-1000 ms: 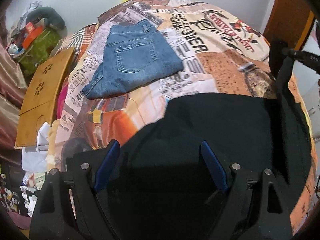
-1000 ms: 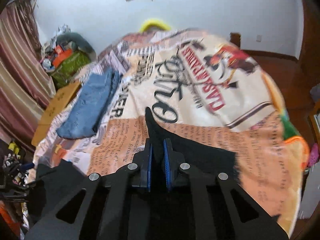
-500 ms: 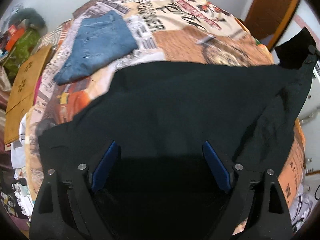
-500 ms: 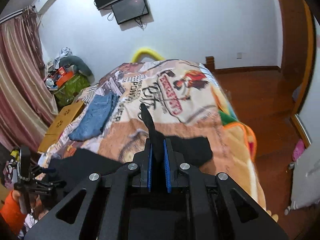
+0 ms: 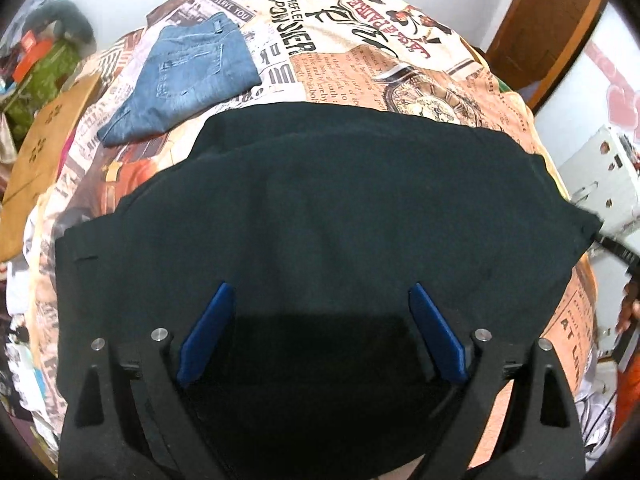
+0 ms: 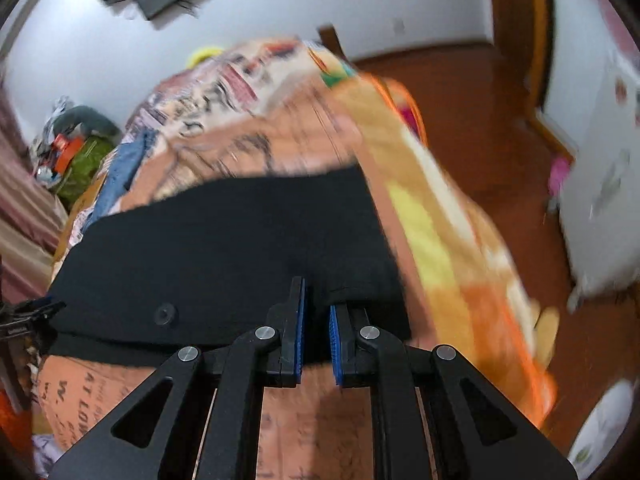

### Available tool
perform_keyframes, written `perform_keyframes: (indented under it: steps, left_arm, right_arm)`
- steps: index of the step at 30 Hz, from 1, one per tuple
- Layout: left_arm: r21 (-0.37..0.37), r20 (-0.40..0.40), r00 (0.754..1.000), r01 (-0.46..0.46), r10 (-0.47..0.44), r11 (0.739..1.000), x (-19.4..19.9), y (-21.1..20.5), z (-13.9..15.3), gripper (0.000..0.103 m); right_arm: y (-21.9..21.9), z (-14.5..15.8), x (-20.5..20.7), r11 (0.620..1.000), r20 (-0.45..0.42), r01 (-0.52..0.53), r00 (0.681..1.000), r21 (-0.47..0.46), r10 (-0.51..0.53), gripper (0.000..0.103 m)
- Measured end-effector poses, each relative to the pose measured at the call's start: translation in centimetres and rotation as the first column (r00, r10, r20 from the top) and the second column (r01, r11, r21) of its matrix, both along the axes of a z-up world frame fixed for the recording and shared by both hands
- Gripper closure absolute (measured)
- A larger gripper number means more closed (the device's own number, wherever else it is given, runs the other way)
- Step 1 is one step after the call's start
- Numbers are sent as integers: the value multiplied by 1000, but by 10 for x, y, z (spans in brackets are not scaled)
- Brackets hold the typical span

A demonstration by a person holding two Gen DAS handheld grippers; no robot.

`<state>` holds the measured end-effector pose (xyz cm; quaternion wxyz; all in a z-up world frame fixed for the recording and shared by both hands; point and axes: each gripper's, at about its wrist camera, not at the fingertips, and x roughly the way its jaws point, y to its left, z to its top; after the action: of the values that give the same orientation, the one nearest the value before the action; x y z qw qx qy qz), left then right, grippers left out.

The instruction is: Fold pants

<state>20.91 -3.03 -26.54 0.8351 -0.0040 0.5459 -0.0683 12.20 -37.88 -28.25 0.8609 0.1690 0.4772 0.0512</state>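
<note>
Black pants (image 5: 340, 208) lie spread across the near part of the bed, over the printed bedspread (image 5: 360, 52). My left gripper (image 5: 320, 300) is open, its blue pads wide apart above the near edge of the pants. In the right wrist view the pants (image 6: 224, 248) lie flat, and my right gripper (image 6: 316, 300) is shut on their near right edge, with cloth between the blue pads. The right gripper also shows at the far right of the left wrist view (image 5: 612, 244), at the pants' corner.
Folded blue jeans (image 5: 188, 76) lie at the bed's far left. A wooden board (image 5: 44, 136) leans at the left of the bed, with clutter behind it. A white appliance (image 5: 600, 184) and a wooden door stand to the right. A wooden floor (image 6: 480, 128) lies beyond the bed.
The right gripper has brought the raised end of the black pants down, so they now lie flat on the bed. The left gripper has stayed open over the near edge.
</note>
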Motion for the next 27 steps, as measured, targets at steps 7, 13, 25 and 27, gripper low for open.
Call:
perform_keyframes:
  steps: [7, 13, 25, 27]
  left_arm:
    - [-5, 14, 1000, 5, -5, 1000, -5, 5, 8, 11]
    - [0, 99, 994, -43, 43, 999, -13, 33, 36, 11]
    - [-11, 167, 930, -331, 328, 944, 1, 183, 61, 10]
    - [-24, 144, 924, -356, 355, 934, 5, 204, 53, 10]
  right_arm:
    - [2, -3, -3, 999, -50, 22, 998, -47, -24, 93]
    - [19, 32, 4, 982, 30, 41, 999, -185, -37, 39]
    - [128, 90, 63, 956, 180, -218, 950, -199, 254, 36]
    - [153, 94, 71, 943, 196, -275, 931, -186, 309, 36]
